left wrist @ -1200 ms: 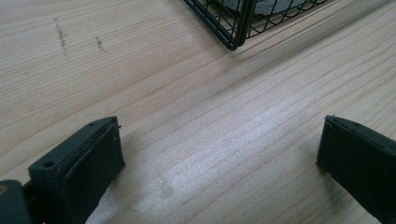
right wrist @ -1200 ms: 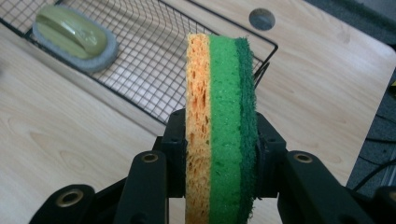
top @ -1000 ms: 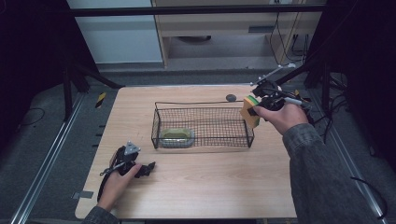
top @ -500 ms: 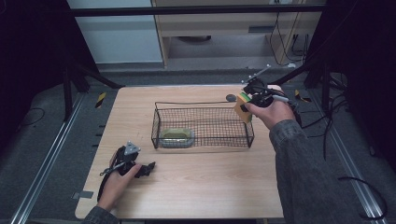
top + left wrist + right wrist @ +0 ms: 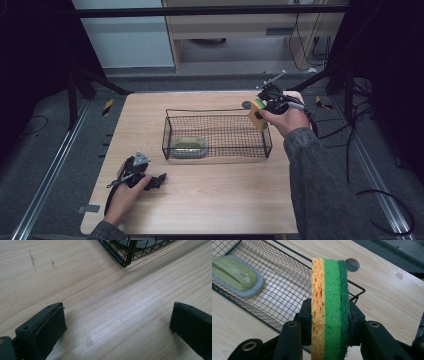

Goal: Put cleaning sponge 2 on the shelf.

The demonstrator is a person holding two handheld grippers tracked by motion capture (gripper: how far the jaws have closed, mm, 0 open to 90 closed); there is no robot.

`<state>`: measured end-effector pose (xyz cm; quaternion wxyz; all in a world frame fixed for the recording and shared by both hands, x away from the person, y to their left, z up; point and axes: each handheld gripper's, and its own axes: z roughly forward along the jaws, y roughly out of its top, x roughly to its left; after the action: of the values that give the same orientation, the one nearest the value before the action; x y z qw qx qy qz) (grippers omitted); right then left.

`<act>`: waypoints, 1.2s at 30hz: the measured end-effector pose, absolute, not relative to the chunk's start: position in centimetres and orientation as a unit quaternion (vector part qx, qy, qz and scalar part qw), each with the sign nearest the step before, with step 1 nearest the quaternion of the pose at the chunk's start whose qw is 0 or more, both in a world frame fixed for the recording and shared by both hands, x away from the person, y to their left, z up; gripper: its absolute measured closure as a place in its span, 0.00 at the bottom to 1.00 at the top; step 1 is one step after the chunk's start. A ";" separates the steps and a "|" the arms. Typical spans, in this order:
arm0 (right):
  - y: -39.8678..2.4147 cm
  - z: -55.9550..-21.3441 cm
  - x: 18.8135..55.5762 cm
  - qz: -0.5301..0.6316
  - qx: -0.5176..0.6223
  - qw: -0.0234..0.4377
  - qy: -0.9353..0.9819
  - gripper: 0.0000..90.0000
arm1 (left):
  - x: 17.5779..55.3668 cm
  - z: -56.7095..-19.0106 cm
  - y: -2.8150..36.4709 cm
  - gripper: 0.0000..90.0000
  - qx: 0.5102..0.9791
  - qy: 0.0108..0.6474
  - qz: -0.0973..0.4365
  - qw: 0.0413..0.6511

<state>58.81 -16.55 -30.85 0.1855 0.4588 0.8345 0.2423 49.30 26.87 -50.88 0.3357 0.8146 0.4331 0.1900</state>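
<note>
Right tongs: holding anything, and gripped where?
Yes: the right tongs are shut on the layered sponge, pads on its orange and dark green faces near the lower end. Left tongs are open, holding nothing.

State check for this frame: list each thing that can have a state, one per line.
Sponge: clamped on edge in the right gripper, over the basket's right end.
Wire basket: upright on the table, holding one scrubber.
Scrubber: lying flat in the basket's left part.
Left gripper: jaws open, nothing between them, low over the table.
</note>
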 end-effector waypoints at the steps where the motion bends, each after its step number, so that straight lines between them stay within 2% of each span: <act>1: -16.5 -30.9 58.8 0.241 0.458 0.185 0.835 0.72 | 49.3 -50.9 26.9 0.00 0.815 0.433 0.190 0.336; 36: -17.5 -36.5 61.8 0.202 0.476 0.169 0.839 0.72 | 49.4 -50.9 26.9 0.00 0.816 0.431 0.190 0.336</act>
<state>61.82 -17.52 -36.47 0.1687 0.4763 0.8390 0.2017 49.36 26.90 -50.88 0.3360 0.8158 0.4309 0.1897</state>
